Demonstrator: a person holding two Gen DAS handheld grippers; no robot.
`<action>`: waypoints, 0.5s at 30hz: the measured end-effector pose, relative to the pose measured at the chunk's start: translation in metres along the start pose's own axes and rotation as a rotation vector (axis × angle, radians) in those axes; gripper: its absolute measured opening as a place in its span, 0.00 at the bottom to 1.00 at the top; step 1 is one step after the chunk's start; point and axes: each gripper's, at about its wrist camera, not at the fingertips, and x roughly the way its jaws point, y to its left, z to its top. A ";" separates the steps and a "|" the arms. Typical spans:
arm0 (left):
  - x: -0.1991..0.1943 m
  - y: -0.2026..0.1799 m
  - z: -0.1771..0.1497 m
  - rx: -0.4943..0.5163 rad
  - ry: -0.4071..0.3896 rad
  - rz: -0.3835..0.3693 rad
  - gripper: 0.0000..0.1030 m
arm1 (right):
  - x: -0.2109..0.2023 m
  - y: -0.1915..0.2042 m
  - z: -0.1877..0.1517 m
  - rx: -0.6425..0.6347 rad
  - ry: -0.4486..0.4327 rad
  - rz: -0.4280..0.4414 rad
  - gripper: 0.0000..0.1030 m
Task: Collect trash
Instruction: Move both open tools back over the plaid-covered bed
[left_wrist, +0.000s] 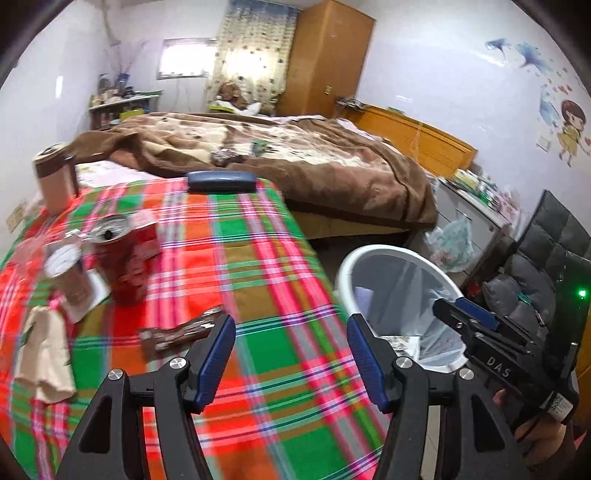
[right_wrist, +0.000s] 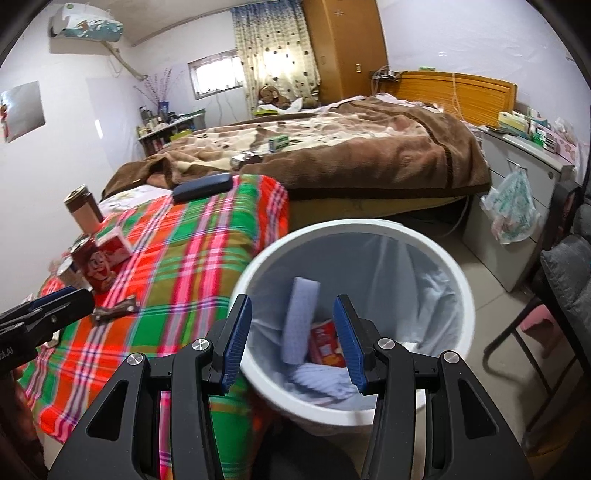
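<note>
In the left wrist view, the left gripper (left_wrist: 291, 354) hangs over the plaid cloth (left_wrist: 236, 266) with its jaws apart and nothing between them. A brown wrapper (left_wrist: 181, 332) lies on the cloth just beside the left fingertip. Farther left stand a red can (left_wrist: 120, 258) and a small cup (left_wrist: 68, 273), with a beige paper (left_wrist: 44, 350) near the cloth's edge. The white bin (left_wrist: 399, 295) stands on the floor right of the cloth, and the right gripper (left_wrist: 469, 317) is held over its rim.

In the right wrist view, the right gripper (right_wrist: 293, 339) hovers over the bin (right_wrist: 354, 310), jaws apart and empty. Inside the lined bin lie a grey-blue sponge (right_wrist: 301, 317) and a red packet (right_wrist: 325, 343). The left gripper (right_wrist: 48, 306) shows at the left edge, near the wrapper (right_wrist: 114, 310) and the can (right_wrist: 92, 269).
</note>
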 end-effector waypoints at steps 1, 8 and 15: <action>-0.003 0.006 -0.002 -0.008 -0.004 0.014 0.60 | 0.000 0.004 -0.001 -0.004 -0.002 0.007 0.46; -0.031 0.061 -0.015 -0.096 -0.035 0.096 0.61 | 0.006 0.037 -0.005 -0.051 0.009 0.065 0.46; -0.051 0.113 -0.029 -0.165 -0.047 0.191 0.61 | 0.013 0.071 -0.008 -0.118 0.026 0.110 0.46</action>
